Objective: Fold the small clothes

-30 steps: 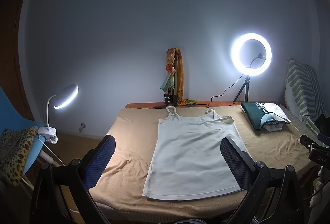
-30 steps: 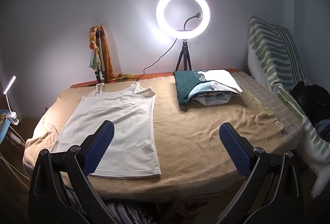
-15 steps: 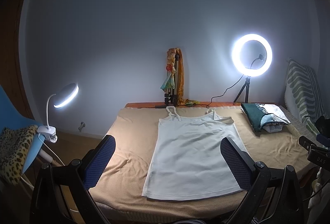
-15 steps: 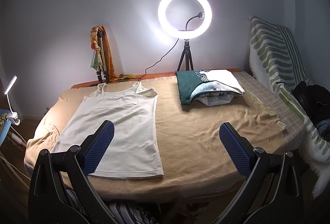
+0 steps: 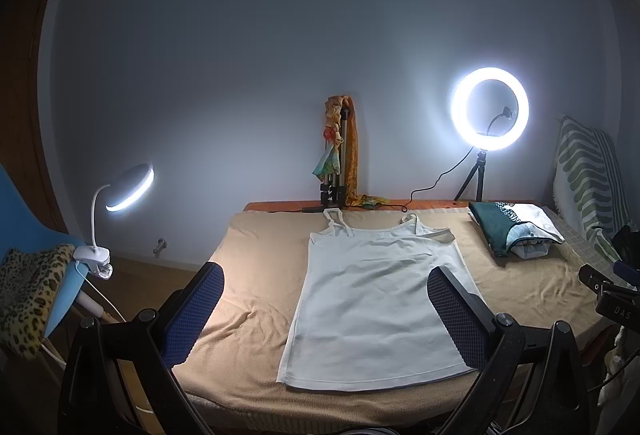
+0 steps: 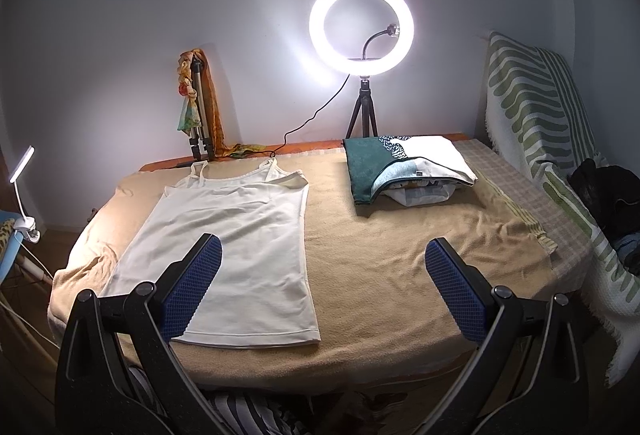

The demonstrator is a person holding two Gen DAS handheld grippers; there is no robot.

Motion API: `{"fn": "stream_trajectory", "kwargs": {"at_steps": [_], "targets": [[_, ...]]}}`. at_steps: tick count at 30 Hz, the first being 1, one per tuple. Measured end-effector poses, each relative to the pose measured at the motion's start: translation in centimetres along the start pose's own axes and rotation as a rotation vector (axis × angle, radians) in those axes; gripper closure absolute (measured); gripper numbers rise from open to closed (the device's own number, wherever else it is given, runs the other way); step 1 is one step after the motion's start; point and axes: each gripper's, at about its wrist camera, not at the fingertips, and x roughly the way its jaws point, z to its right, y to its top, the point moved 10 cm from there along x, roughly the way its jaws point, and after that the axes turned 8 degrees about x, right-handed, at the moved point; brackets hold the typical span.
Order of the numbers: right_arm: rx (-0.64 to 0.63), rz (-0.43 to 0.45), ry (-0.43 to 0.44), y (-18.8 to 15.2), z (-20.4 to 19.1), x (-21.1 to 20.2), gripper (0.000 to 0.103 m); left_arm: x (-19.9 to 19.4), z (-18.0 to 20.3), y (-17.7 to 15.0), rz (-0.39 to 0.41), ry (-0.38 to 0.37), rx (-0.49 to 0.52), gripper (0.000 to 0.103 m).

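Observation:
A white strappy tank top (image 5: 376,299) lies flat on the tan blanket (image 5: 248,299), straps at the far end, hem toward me. It also shows in the right wrist view (image 6: 236,247), left of centre. My left gripper (image 5: 326,309) is open and empty, held above the near edge over the top's hem. My right gripper (image 6: 320,289) is open and empty, held above the blanket (image 6: 380,255) just right of the top. Part of the right gripper's body (image 5: 610,295) shows at the far right of the left wrist view.
A pile of folded clothes (image 6: 404,167) sits at the back right of the table. A ring light on a tripod (image 6: 362,23) and a folded tripod with scarves (image 6: 196,107) stand at the back. A clip lamp (image 5: 120,203) is left; a striped throw (image 6: 536,115) is right.
The right wrist view has shifted slightly, so the scene sits a little further right in it. The left wrist view is almost unchanged. Both grippers stay open.

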Motion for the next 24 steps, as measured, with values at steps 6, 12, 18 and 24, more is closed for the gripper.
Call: {"fn": "stream_trajectory", "kwargs": {"at_steps": [6,12,18,24], "targets": [[0.001,-0.001,0.001,0.03,-0.10,0.00,0.000,0.03,-0.03,0.01,0.000,0.000,0.000,0.000],[-0.001,0.000,0.003,0.05,-0.31,0.11,0.000,0.10,-0.14,-0.01,-0.001,0.002,-0.002,0.000],[0.001,0.001,0.005,0.08,-0.48,0.18,0.000,0.48,-0.16,-0.02,-0.008,0.003,-0.002,0.000],[-0.004,0.002,0.007,0.38,-0.75,0.54,0.000,0.85,-0.21,-0.10,-0.012,0.003,0.002,0.000]]}}
